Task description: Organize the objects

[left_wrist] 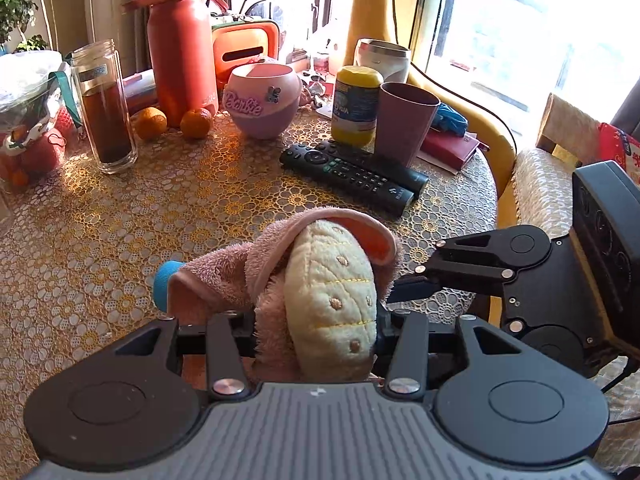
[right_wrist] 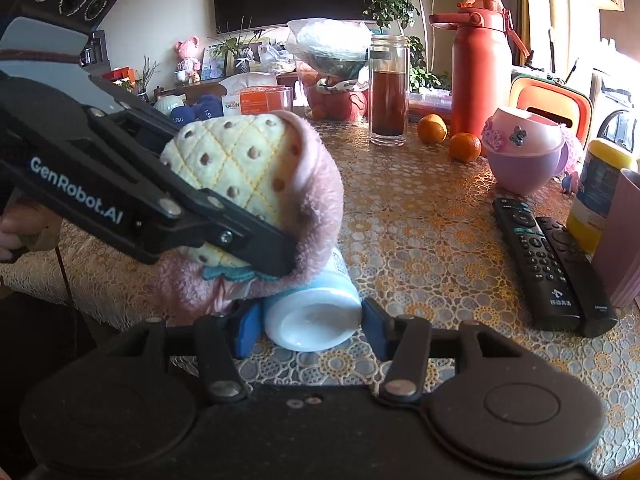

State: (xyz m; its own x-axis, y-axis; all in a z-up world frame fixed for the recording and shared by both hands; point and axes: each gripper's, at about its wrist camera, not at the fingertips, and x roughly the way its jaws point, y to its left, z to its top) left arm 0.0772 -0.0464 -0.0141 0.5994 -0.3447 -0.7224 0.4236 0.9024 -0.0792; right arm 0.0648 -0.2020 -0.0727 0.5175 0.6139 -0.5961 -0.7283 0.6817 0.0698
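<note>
A white bottle (right_wrist: 316,316) with a blue cap (left_wrist: 165,286) lies on its side on the lace-covered table (left_wrist: 120,220). A pink plush cover (left_wrist: 224,276) with a yellow quilted pineapple patch (left_wrist: 332,292) is draped over the bottle. My left gripper (left_wrist: 316,320) is shut on the plush, seen in the right wrist view as a black arm (right_wrist: 276,256) coming in from the left. My right gripper (right_wrist: 312,326) has its blue pads (right_wrist: 248,328) pressed on both sides of the bottle's base. In the left wrist view the right gripper (left_wrist: 412,288) reaches in from the right.
Two black remotes (left_wrist: 352,172) lie just beyond the plush. Behind them stand a purple cup (left_wrist: 404,120), a yellow-lidded jar (left_wrist: 356,104), a pink Barbie bowl (left_wrist: 264,100), two oranges (left_wrist: 196,122), a glass jar of dark liquid (left_wrist: 106,108) and a red flask (left_wrist: 182,40). The table edge and a chair (left_wrist: 536,192) are at right.
</note>
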